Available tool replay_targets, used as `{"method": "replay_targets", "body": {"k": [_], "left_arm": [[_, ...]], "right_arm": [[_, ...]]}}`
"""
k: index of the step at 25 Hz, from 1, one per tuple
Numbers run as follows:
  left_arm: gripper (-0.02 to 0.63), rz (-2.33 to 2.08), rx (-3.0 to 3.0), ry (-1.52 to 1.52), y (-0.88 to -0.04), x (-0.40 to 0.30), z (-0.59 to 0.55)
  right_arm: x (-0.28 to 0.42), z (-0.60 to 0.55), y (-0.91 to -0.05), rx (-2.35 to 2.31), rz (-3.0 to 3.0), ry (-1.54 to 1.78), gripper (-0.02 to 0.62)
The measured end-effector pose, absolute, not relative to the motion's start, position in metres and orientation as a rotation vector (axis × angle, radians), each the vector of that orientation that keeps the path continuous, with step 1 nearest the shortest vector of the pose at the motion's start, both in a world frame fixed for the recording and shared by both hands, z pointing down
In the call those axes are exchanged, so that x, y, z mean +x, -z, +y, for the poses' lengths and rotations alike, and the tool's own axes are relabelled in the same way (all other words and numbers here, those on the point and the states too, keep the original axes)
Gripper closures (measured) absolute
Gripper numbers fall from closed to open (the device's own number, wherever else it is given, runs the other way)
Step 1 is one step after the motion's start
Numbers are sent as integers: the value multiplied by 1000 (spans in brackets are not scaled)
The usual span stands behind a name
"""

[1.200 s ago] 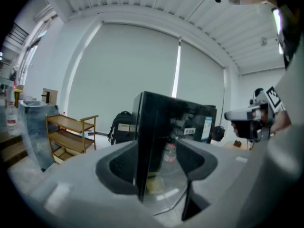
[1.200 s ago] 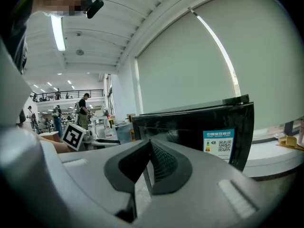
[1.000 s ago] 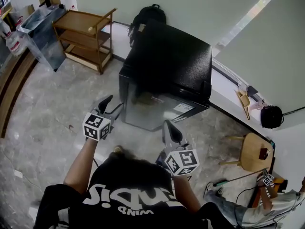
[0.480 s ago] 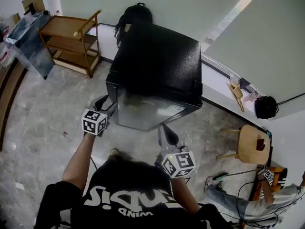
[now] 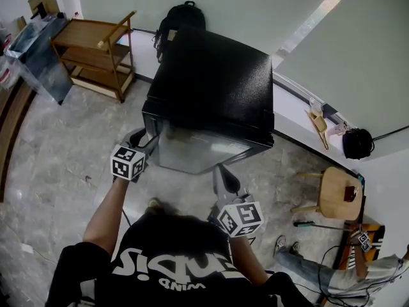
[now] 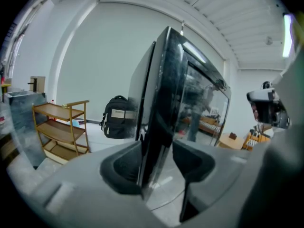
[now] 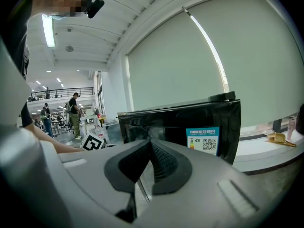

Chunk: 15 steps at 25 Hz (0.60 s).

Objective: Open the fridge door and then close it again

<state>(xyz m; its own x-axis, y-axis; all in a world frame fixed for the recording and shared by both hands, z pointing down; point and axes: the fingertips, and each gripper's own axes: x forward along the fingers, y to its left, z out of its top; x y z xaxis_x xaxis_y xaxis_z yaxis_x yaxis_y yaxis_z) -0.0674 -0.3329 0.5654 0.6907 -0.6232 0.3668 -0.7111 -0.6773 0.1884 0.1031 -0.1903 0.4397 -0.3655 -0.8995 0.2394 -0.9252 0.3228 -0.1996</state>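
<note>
A black mini fridge [image 5: 217, 75] stands on the floor with its glass door [image 5: 192, 153] facing me; the door looks closed. My left gripper [image 5: 144, 142] is at the door's left corner. In the left gripper view the door's dark edge [image 6: 159, 103] runs between the two pads [image 6: 123, 167]. The jaws have just been closing around that edge, and a slim gap still shows on the right side. My right gripper [image 5: 225, 174] hangs in front of the door's lower right. It is shut and empty, its pads [image 7: 164, 163] meeting before the fridge [image 7: 190, 120].
A wooden shelf cart [image 5: 96, 50] stands to the left of the fridge, and a black backpack [image 5: 182, 18] leans behind it. A round wooden stool [image 5: 335, 194] and another person [image 5: 339, 277] are at the lower right. A low white ledge [image 5: 300, 117] runs behind.
My left gripper has come down and in to the door's left corner, and its jaws have narrowed around the edge. The right gripper has stayed roughly where it was.
</note>
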Motion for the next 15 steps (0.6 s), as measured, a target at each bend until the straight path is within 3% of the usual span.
{"method": "replay_targets", "body": {"k": [15], "left_arm": [[423, -1034, 2576, -400, -566, -70, -332]], "right_arm": [[106, -183, -452, 1716, -2465, -506, 597]]}}
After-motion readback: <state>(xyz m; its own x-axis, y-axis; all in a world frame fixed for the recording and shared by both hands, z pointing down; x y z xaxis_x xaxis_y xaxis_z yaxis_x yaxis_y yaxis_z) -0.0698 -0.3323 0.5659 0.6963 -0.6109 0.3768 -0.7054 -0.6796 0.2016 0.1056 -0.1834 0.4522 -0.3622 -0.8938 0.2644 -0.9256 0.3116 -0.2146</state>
